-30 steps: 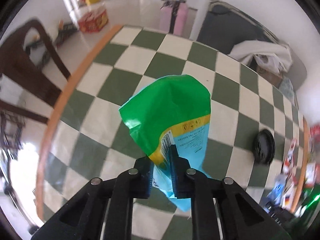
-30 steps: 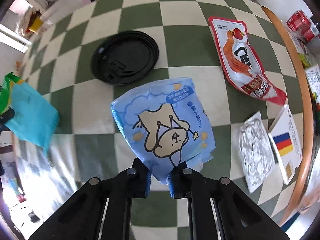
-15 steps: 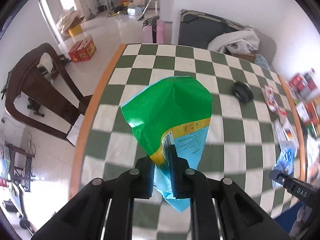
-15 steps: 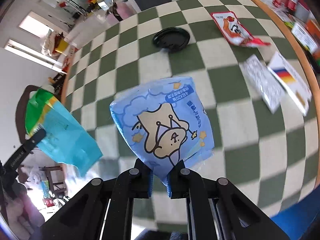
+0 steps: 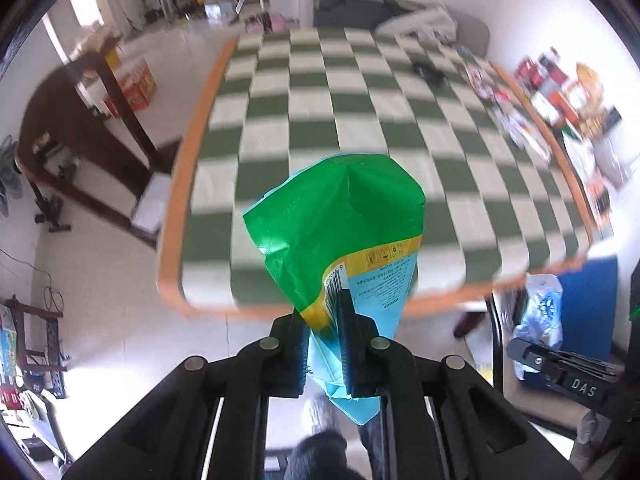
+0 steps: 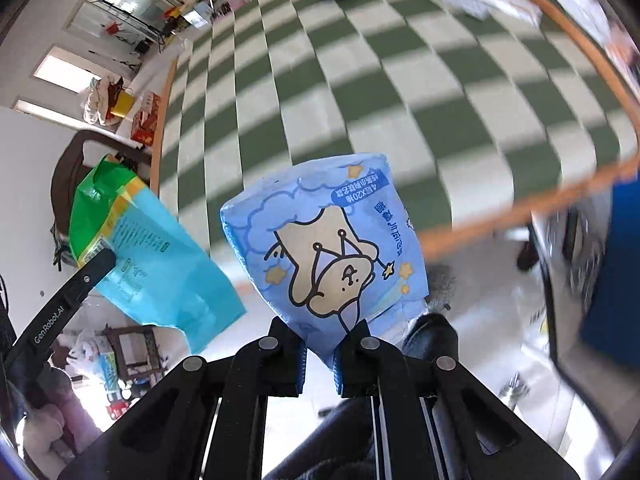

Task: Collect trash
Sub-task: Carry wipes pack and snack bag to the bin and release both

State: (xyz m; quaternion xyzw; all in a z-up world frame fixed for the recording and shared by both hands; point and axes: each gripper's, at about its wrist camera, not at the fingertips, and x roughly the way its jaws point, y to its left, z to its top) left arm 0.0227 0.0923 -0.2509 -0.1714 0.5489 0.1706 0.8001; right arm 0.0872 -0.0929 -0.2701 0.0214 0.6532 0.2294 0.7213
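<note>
My left gripper (image 5: 325, 320) is shut on a green, yellow and light-blue snack bag (image 5: 336, 232), held in the air off the near edge of the checkered table (image 5: 360, 128). The bag also shows in the right wrist view (image 6: 152, 256). My right gripper (image 6: 320, 340) is shut on a blue wrapper with a cartoon bear (image 6: 328, 248), also held off the table's near edge. That wrapper shows in the left wrist view (image 5: 540, 312) at the far right. Both bags hang above the floor.
A black lid (image 5: 428, 70) and several wrappers (image 5: 516, 120) lie at the table's far right side. A dark wooden chair (image 5: 80, 120) stands left of the table. A blue object (image 6: 612, 272) stands at the right by the table edge. Boxes clutter the right wall.
Both grippers have drawn back from the table with their bags. The table has shrunk in both views and its near orange edge now shows, with floor beneath the bags.
</note>
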